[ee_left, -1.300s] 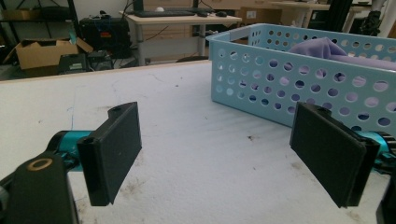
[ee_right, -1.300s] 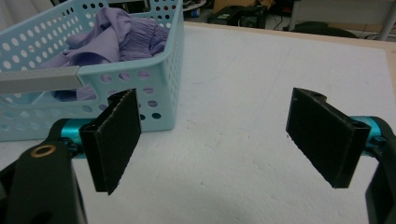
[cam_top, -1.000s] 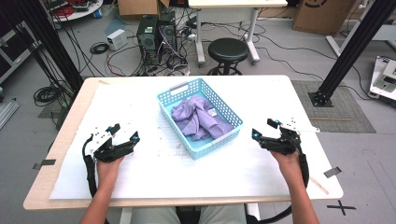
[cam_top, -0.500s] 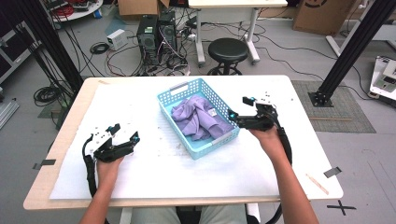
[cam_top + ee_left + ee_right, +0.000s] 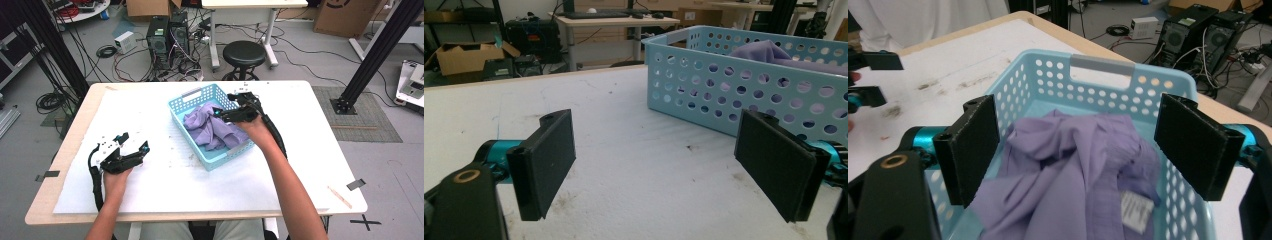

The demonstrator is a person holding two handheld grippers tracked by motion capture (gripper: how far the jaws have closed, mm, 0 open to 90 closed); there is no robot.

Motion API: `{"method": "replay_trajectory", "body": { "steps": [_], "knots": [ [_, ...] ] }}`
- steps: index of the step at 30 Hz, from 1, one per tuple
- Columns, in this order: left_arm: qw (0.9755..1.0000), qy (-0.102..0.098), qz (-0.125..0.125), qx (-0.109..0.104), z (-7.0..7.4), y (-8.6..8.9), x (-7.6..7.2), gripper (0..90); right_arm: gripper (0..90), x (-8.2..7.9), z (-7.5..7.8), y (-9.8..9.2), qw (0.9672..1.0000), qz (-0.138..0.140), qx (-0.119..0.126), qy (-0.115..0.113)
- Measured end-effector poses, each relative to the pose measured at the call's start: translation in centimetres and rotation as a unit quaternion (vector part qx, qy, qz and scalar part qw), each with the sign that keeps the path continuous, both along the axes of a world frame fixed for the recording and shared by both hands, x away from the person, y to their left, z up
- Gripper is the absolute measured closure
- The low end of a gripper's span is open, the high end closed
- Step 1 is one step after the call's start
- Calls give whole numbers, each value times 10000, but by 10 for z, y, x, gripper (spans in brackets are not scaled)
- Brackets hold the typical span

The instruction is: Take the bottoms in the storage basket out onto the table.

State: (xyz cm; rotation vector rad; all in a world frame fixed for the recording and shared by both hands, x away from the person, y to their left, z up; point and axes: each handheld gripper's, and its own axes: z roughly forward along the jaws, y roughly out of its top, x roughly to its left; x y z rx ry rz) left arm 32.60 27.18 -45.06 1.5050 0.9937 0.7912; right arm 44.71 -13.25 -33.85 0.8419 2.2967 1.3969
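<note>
Your table [image 5: 150, 107] carries a blue basket [image 5: 194, 96] near its middle, with purple cloth [image 5: 207, 127] heaped inside. From above, your right hand and gripper [image 5: 220, 113] cover the cloth's far right part and that side of the basket. In the right gripper view its jaws stand wide apart over the cloth, holding nothing; whether they touch it is unclear. A white label [image 5: 1136, 210] on the cloth is blurred. Your left gripper [image 5: 134, 142] sits well left of the basket, jaws wide and empty.

high: overhead, facing forward-down | tongs views: low, close | shared: blue basket [image 5: 197, 100]
</note>
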Motion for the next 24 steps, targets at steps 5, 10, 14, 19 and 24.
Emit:
{"method": "replay_trajectory", "body": {
  "steps": [5,10,14,19,24],
  "knots": [
    [10000,-14,-29,-31,0,0,0,165,182,17,-6,19,9998,-9,-53,184],
    [10000,-17,-28,-44,0,1,0,165,182,31,-23,33,9987,-51,-262,445],
    [10000,-7,-27,-35,0,1,0,165,182,38,-33,38,9975,-98,-381,593],
    [10000,2,-29,-40,0,0,0,165,183,44,-43,42,9959,-145,-507,732],
    [10000,6,-31,-35,0,0,0,165,182,50,-53,44,9936,-282,-681,858]
  ]
}}
